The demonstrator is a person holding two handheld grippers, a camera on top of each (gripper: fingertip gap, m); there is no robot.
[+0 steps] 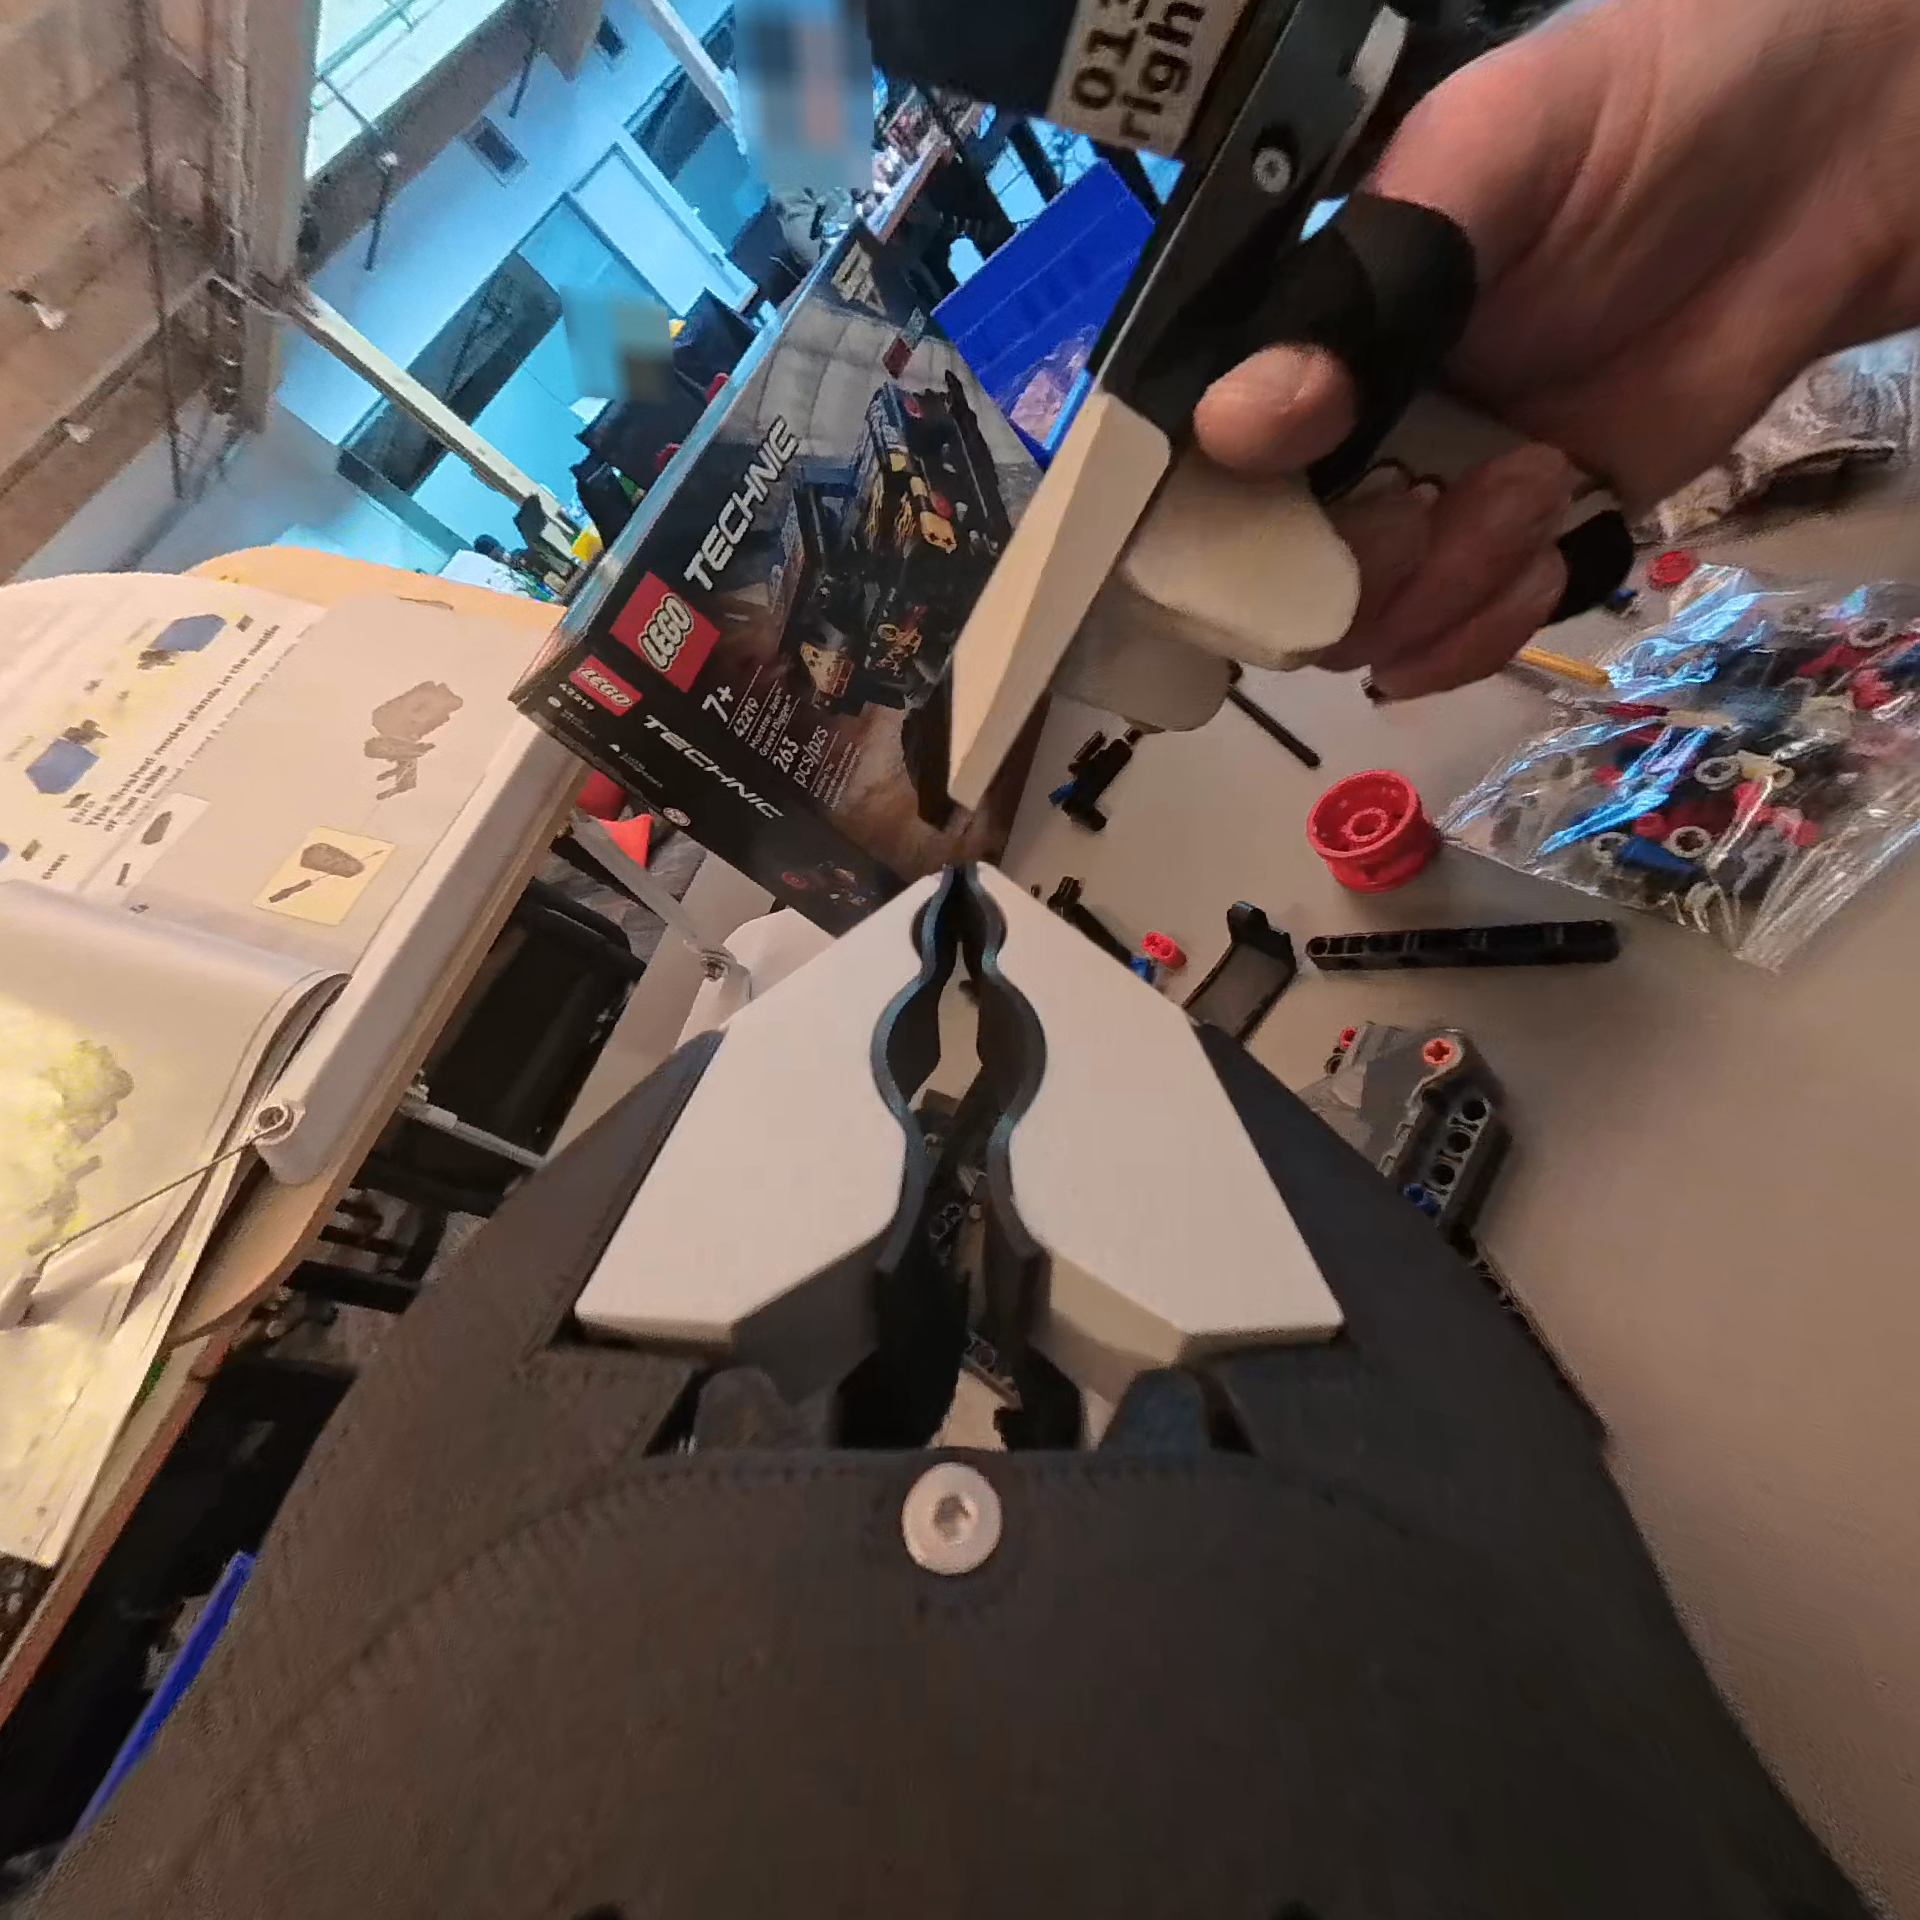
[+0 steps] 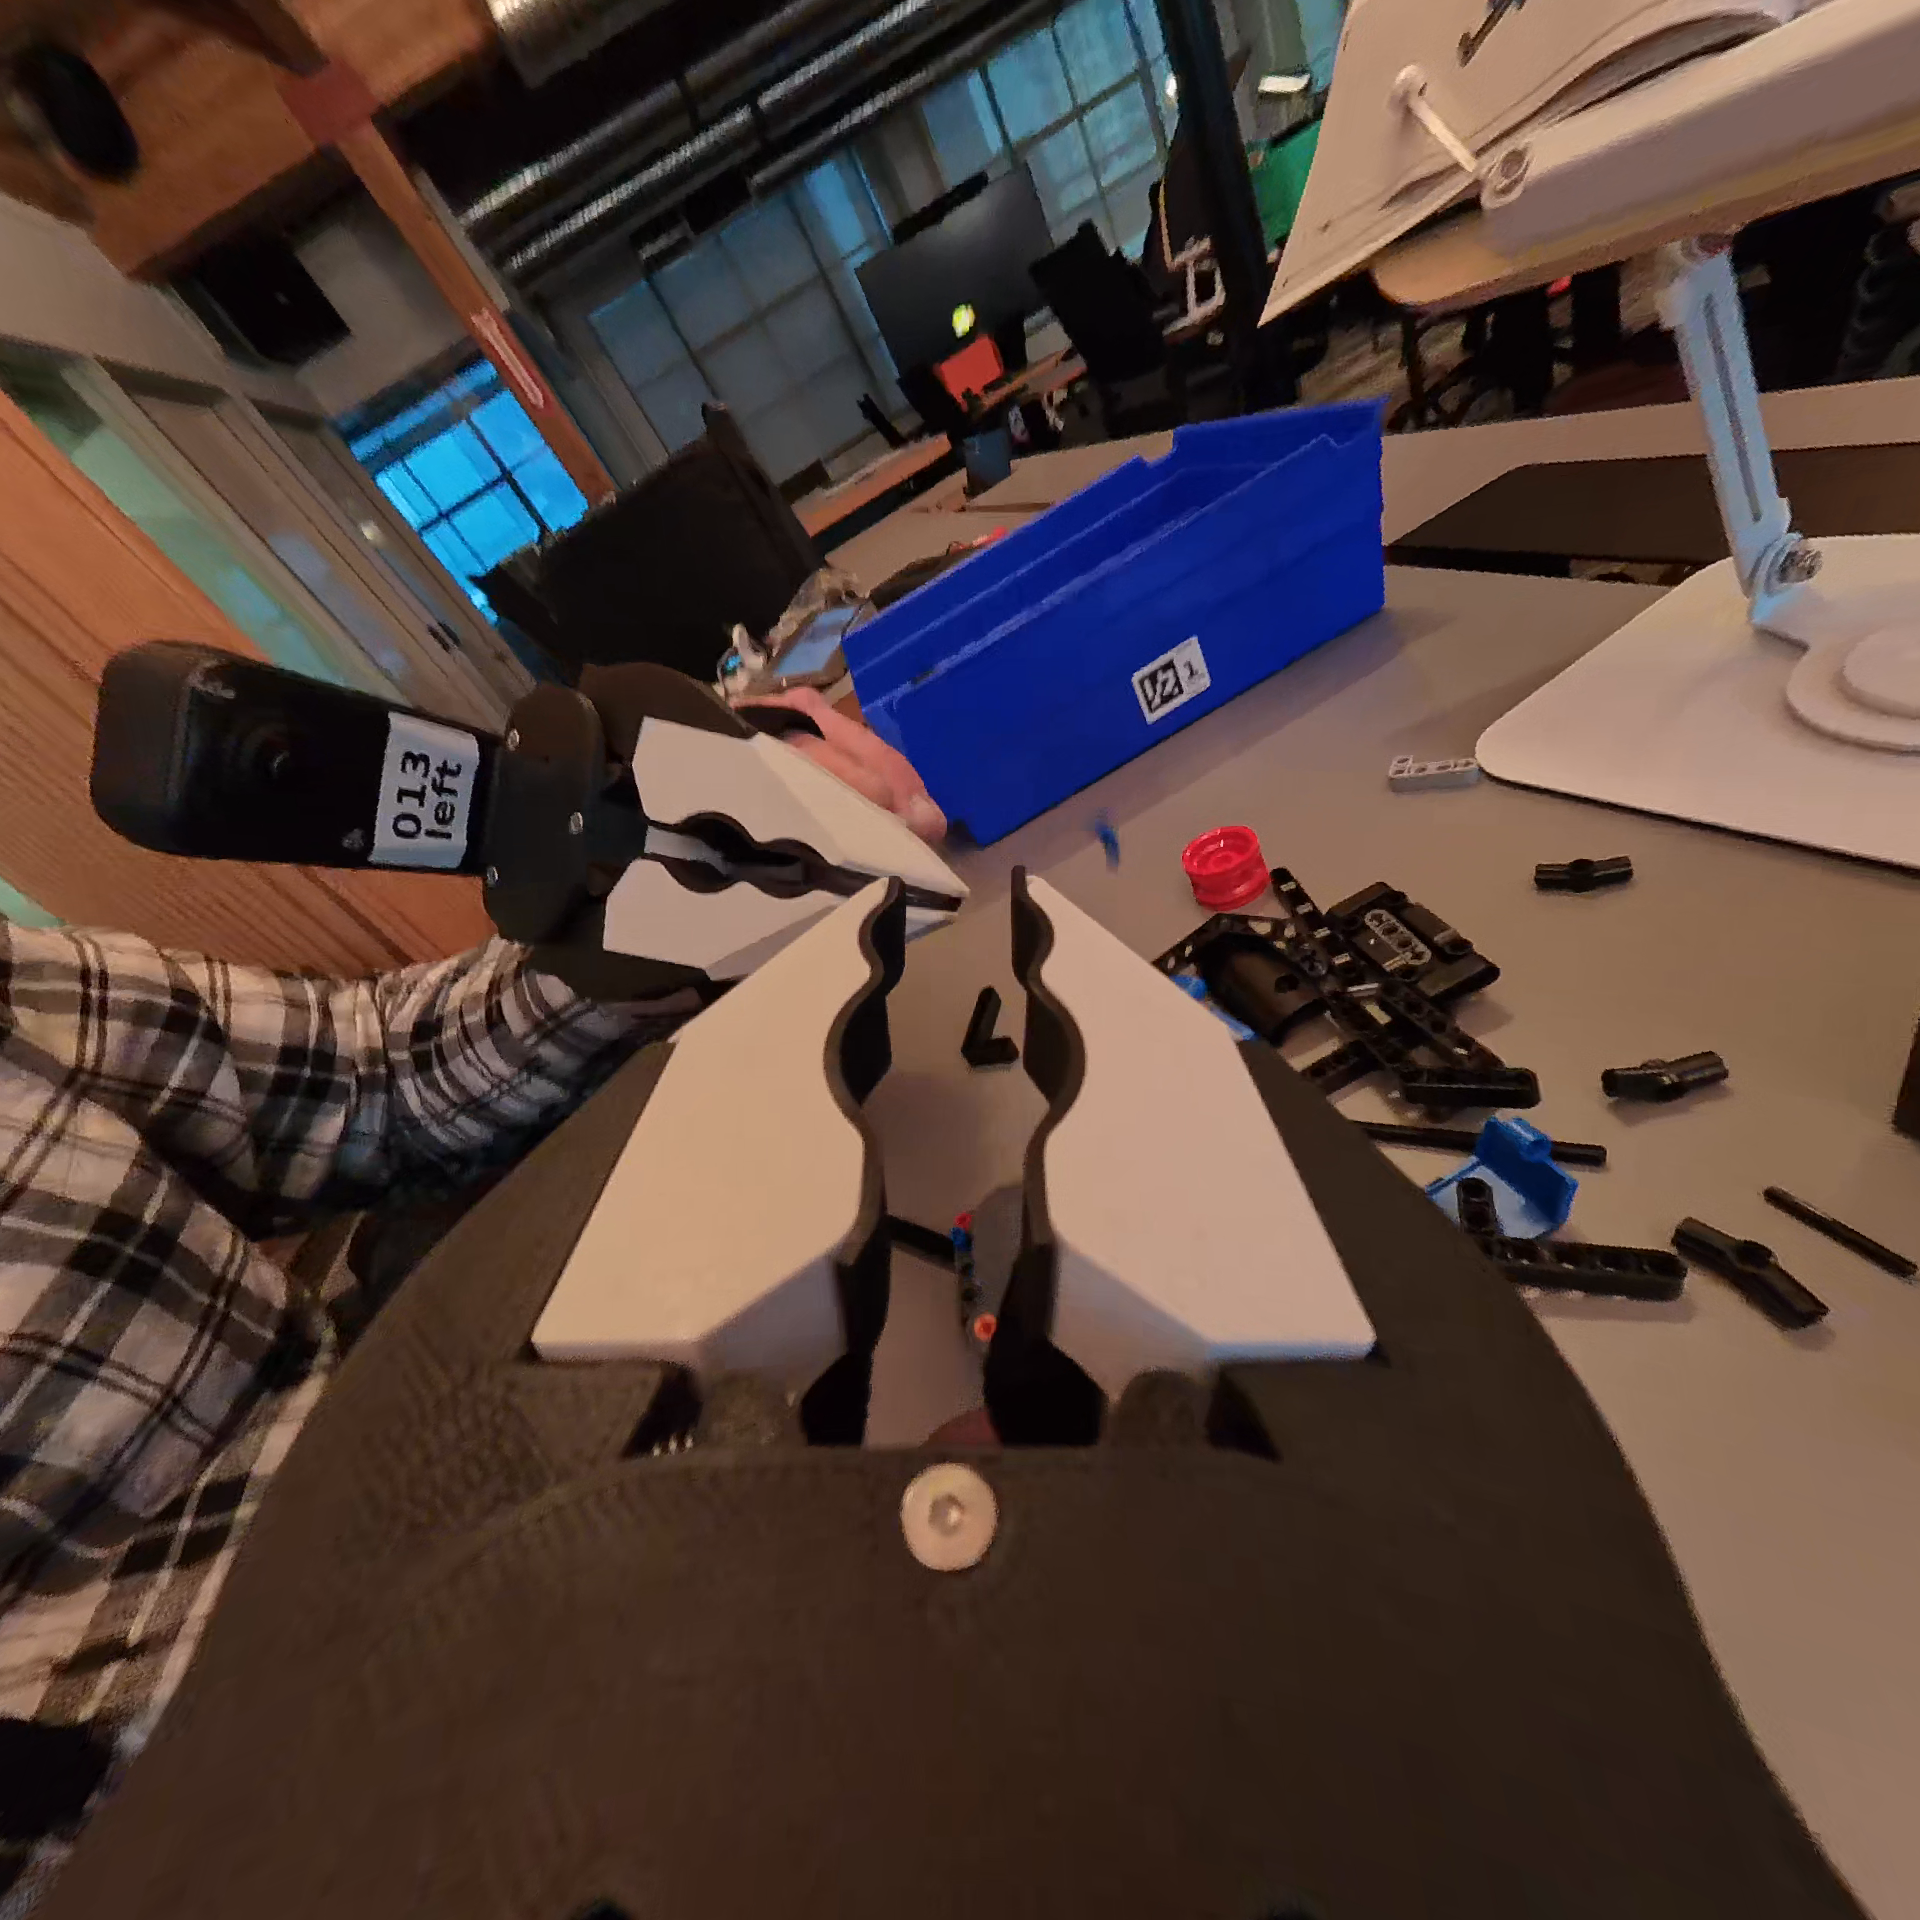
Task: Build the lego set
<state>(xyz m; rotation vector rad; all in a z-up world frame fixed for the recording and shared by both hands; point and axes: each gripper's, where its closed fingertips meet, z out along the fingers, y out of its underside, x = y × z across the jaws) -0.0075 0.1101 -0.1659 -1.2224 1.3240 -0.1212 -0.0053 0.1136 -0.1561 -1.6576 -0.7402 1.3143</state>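
Observation:
My left gripper [image 1: 961,878] is shut, its tips pressed together. A thin dark bit shows at the tips; I cannot tell if it is a piece. My right gripper [image 2: 958,883] is open and empty, held above the table. In the right wrist view the left gripper [image 2: 940,894] points its tip at the gap between my right fingertips. In the left wrist view the right gripper [image 1: 951,805] hangs just above the left tips. On the table lie a red wheel hub [image 2: 1226,864], a black frame assembly [image 2: 1351,977], a small black angle piece [image 2: 987,1029] and a grey-black block [image 1: 1444,1122].
A blue bin [image 2: 1132,634] stands behind the parts. The set's box [image 1: 790,623] leans at the table edge beside an instruction booklet [image 1: 208,779] on a white stand [image 2: 1714,707]. A clear bag of parts [image 1: 1714,790], a long black beam [image 1: 1460,943] and a blue piece [image 2: 1517,1169] lie loose. Less than 4 cm separates the two grippers' tips. The grey-black block [image 1: 1444,1122] is about 12 cm from both grippers' fingertips. The red wheel hub [image 2: 1226,864] is about 20 cm from both grippers' fingertips.

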